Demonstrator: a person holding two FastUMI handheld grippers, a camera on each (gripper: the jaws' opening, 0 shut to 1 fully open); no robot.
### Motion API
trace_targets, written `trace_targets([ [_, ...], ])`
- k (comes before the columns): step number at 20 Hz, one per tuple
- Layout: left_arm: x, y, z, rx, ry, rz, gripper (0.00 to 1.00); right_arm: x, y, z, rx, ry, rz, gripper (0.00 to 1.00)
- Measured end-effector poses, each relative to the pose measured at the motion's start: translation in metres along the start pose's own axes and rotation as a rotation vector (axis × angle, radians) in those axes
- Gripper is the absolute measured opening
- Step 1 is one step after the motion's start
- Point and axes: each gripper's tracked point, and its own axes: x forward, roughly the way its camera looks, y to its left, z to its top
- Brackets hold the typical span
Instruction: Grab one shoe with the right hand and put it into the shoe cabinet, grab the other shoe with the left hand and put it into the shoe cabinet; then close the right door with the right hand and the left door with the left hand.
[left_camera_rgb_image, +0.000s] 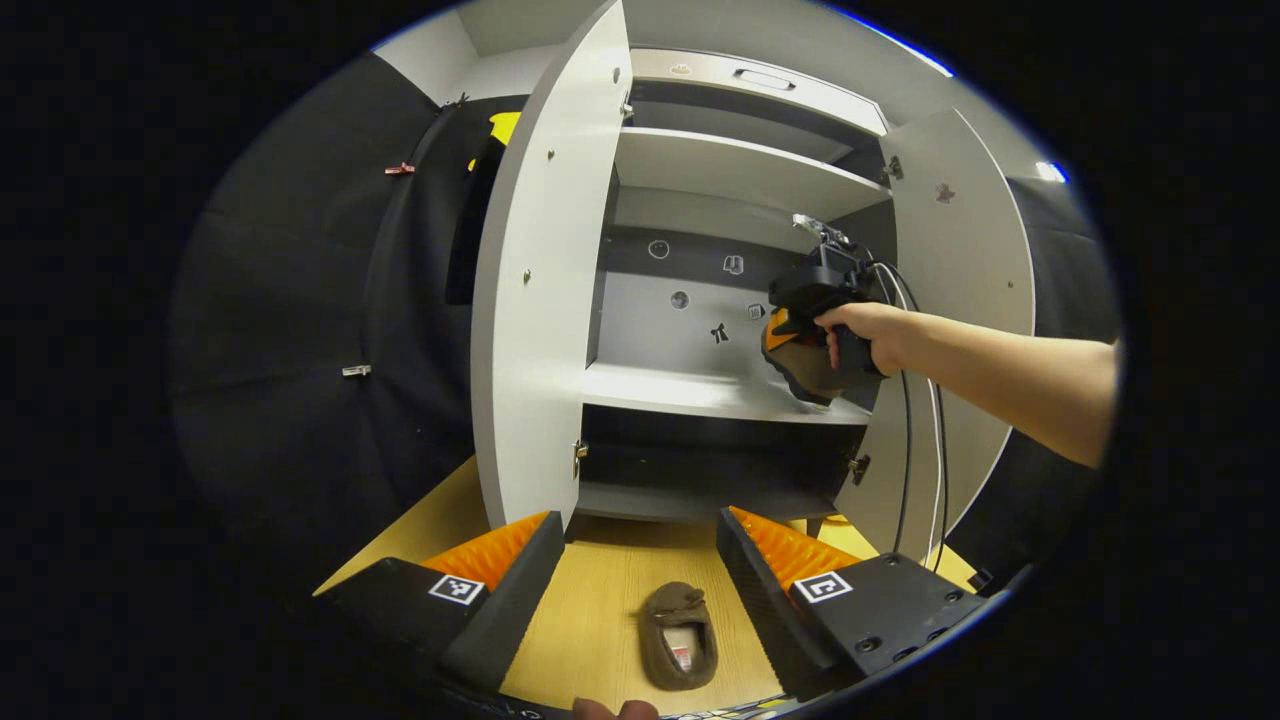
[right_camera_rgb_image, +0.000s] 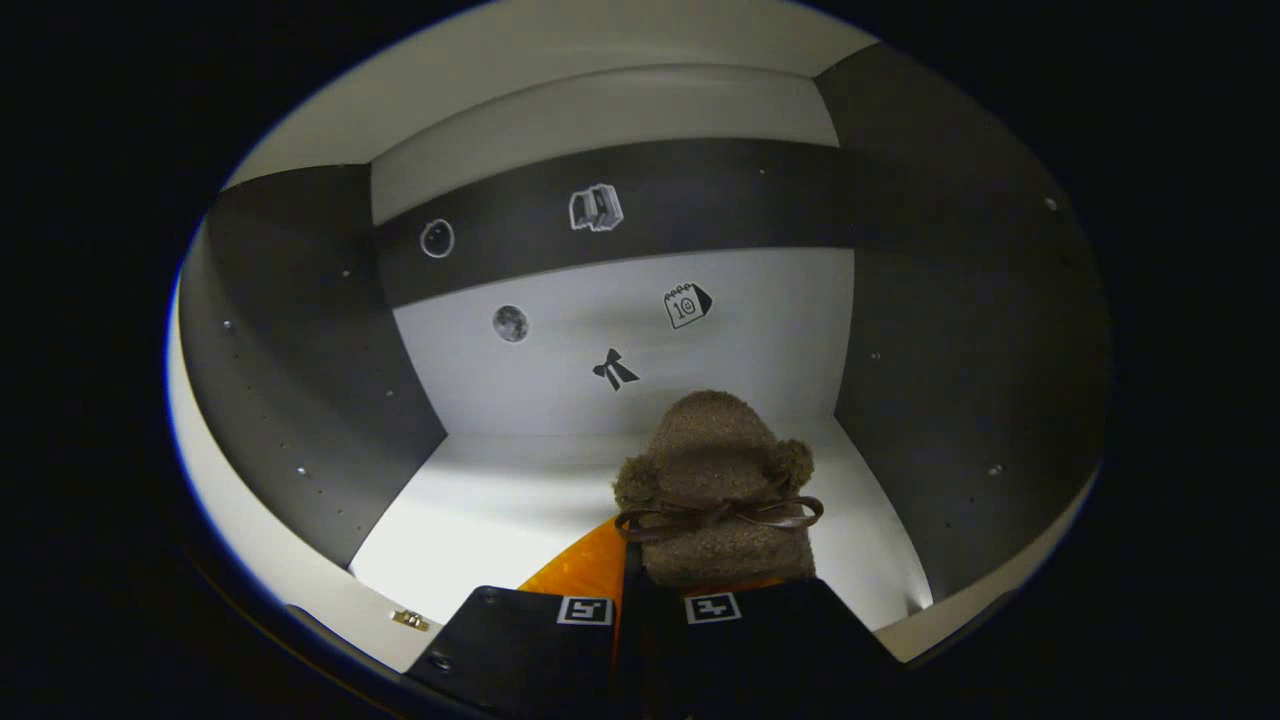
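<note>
Left door (left_camera_rgb_image: 530, 300) standing open at centre left of the left gripper view. Lower centre, second shoe (left_camera_rgb_image: 678, 636) on the wooden floor (left_camera_rgb_image: 600, 600), long axis pointing away toward the cabinet (left_camera_rgb_image: 720, 390), dead between the spread fingers of the left gripper (left_camera_rgb_image: 640, 570), released and nearer. Right of centre, right gripper (left_camera_rgb_image: 815, 300) over the middle shelf. Right gripper view: right gripper (right_camera_rgb_image: 630, 585) clenched on the first shoe (right_camera_rgb_image: 715, 480), toe toward the back wall.

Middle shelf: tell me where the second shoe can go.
The middle shelf is bare left of the brown slipper held in the right claw, up to the dark left wall. The right side is crowded. The second slipper waits on the floor.
</note>
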Motion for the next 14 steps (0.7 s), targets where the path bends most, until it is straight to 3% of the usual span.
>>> trace_targets([
  [8, 0.002, -0.007, -0.009, -0.009, 0.018, 0.017, 0.96, 0.046, -0.01, -0.028, -0.051, 0.073, -0.021, 0.12],
  [11, -0.001, -0.006, -0.012, -0.017, 0.025, 0.021, 0.96, 0.041, -0.01, -0.031, -0.044, 0.09, -0.027, 0.19],
  [12, -0.002, -0.006, -0.013, -0.022, 0.026, 0.021, 0.96, 0.039, -0.01, -0.034, -0.035, 0.103, -0.025, 0.29],
  [13, -0.003, -0.006, -0.013, -0.025, 0.023, 0.023, 0.96, 0.035, -0.008, -0.033, -0.02, 0.094, -0.017, 0.29],
  [14, -0.004, -0.006, -0.014, -0.024, 0.022, 0.023, 0.96, 0.028, -0.005, -0.03, -0.01, 0.082, -0.007, 0.4],
])
